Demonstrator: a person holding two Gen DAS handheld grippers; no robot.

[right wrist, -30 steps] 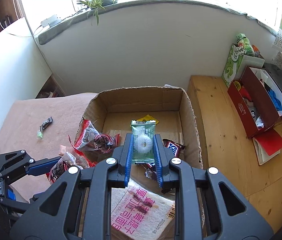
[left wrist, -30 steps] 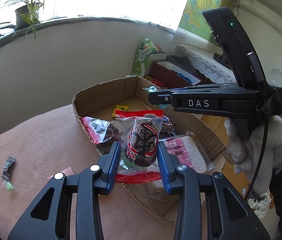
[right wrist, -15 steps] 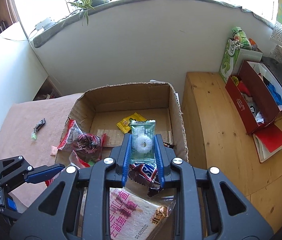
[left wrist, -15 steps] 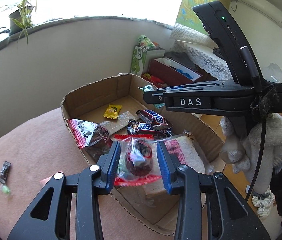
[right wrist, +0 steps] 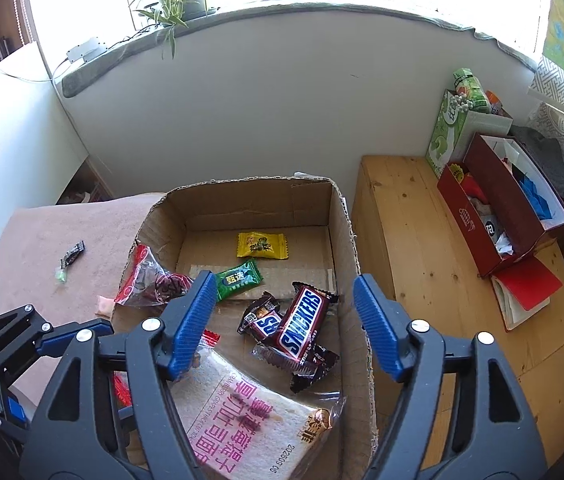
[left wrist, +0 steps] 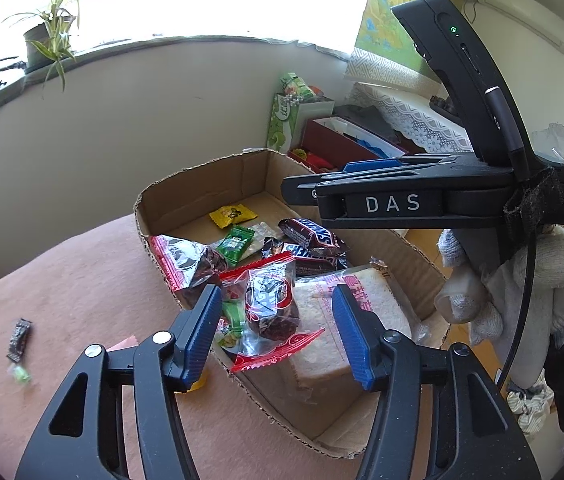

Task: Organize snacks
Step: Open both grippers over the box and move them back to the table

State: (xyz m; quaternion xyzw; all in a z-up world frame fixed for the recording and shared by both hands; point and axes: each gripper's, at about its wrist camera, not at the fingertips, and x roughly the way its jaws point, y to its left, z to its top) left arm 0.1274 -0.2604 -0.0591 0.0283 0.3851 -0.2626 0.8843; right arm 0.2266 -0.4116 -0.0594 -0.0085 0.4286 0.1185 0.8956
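The clear, red-edged plastic packet of dark dried fruit [left wrist: 268, 312] is lying inside the open brown cardboard box [left wrist: 202, 188], at its near left side, leaning partly on the clear-wrapped loaf of sliced white bread with pink lettering [right wrist: 250, 420]. The left gripper [left wrist: 276, 328] is hovering over this packet with its blue-padded jaws spread wide, touching nothing. A small green wrapped candy [right wrist: 238, 278] is resting on the box floor, apart from the right gripper [right wrist: 285, 320], whose jaws are likewise standing wide open and empty above the box. Beside the candy, a brown Snickers bar [right wrist: 299, 322] is lying across other dark chocolate wrappers, and a yellow candy packet [right wrist: 262, 245] is sitting nearer the far wall. A second red-edged clear packet [right wrist: 150, 280] is leaning against the left wall of the box. The box is sitting on a pink cloth-covered surface [left wrist: 62, 280], where a small dark wrapper [left wrist: 19, 334] is lying well apart. A wooden bench [right wrist: 421, 240] is standing just beside the box.
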